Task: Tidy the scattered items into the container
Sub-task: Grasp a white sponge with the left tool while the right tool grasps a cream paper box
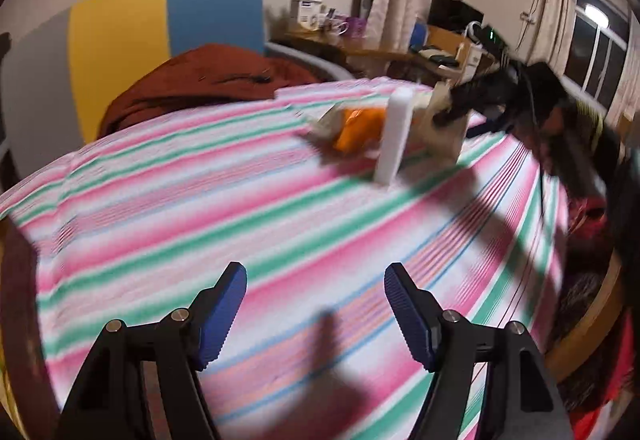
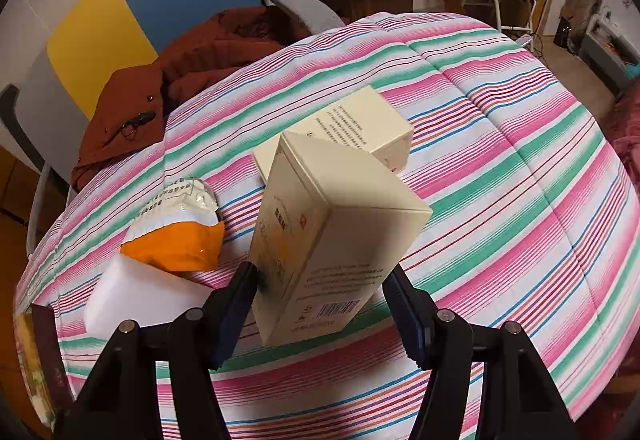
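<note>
On the striped quilt [image 2: 500, 167], from left to right, a white block [image 2: 136, 300] lies flat touching an orange-and-white pouch [image 2: 176, 236], then a tall cream box [image 2: 320, 240] stands tilted, its long axis running up and away from the camera. The right gripper [image 2: 320, 304] pinches this box near its lower end; a second cream box [image 2: 360, 127] lies flat behind it. The left gripper [image 1: 316, 316] is spread with nothing between its fingers, above bare quilt with ample open room.
</note>
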`<move>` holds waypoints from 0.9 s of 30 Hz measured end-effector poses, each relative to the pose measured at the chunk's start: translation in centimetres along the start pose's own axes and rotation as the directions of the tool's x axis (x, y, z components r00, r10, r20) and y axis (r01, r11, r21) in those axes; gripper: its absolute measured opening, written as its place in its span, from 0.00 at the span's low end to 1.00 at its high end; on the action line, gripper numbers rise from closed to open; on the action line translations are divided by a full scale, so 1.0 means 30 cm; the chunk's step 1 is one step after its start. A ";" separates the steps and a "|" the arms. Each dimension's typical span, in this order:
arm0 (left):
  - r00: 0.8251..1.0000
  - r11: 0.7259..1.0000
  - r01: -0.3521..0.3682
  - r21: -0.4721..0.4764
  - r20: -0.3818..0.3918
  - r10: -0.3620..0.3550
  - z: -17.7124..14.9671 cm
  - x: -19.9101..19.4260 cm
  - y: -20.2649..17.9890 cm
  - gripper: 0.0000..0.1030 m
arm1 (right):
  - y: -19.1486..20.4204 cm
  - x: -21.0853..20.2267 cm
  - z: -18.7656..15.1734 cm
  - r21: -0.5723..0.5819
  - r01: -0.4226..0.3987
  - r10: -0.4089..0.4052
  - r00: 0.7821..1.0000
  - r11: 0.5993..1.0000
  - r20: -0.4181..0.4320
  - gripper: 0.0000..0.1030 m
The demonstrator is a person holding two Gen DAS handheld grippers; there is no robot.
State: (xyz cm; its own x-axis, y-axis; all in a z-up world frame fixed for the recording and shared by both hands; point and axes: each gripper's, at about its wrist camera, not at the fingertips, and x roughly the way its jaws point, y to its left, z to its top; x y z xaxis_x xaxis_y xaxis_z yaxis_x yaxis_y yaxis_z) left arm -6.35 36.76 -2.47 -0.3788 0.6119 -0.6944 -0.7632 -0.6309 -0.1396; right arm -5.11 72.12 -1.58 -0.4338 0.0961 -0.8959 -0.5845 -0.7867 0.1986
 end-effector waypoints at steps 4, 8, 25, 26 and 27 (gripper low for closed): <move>0.999 0.997 0.038 0.063 0.020 -0.039 0.099 0.059 -0.077 0.71 | 0.016 -0.006 -0.001 -0.015 0.018 -0.018 1.000 1.000 0.005 0.64; 0.997 0.988 0.055 0.144 0.045 -0.062 0.170 0.115 -0.151 0.71 | 0.031 -0.010 -0.002 -0.036 0.031 -0.031 0.999 0.999 0.010 0.63; 0.996 0.979 0.063 0.196 0.046 -0.074 0.287 0.315 -0.229 0.56 | 0.037 -0.006 0.002 -0.047 0.051 -0.050 0.999 0.998 0.010 0.63; 0.997 0.978 0.060 0.201 0.043 -0.070 0.293 0.329 -0.232 0.54 | 0.037 -0.006 0.002 -0.047 0.051 -0.050 0.999 0.998 0.010 0.63; 0.997 0.977 0.058 0.205 0.038 -0.067 0.298 0.343 -0.235 0.50 | 0.038 -0.006 0.002 -0.049 0.052 -0.052 0.999 0.997 0.010 0.63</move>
State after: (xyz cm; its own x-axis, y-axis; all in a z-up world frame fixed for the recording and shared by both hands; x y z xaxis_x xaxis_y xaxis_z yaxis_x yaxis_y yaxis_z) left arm -9.55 51.77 -2.31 -0.3463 0.6702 -0.6564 -0.8747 -0.4835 -0.0322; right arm -5.76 71.24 -1.16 -0.4098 0.1431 -0.9009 -0.5721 -0.8095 0.1317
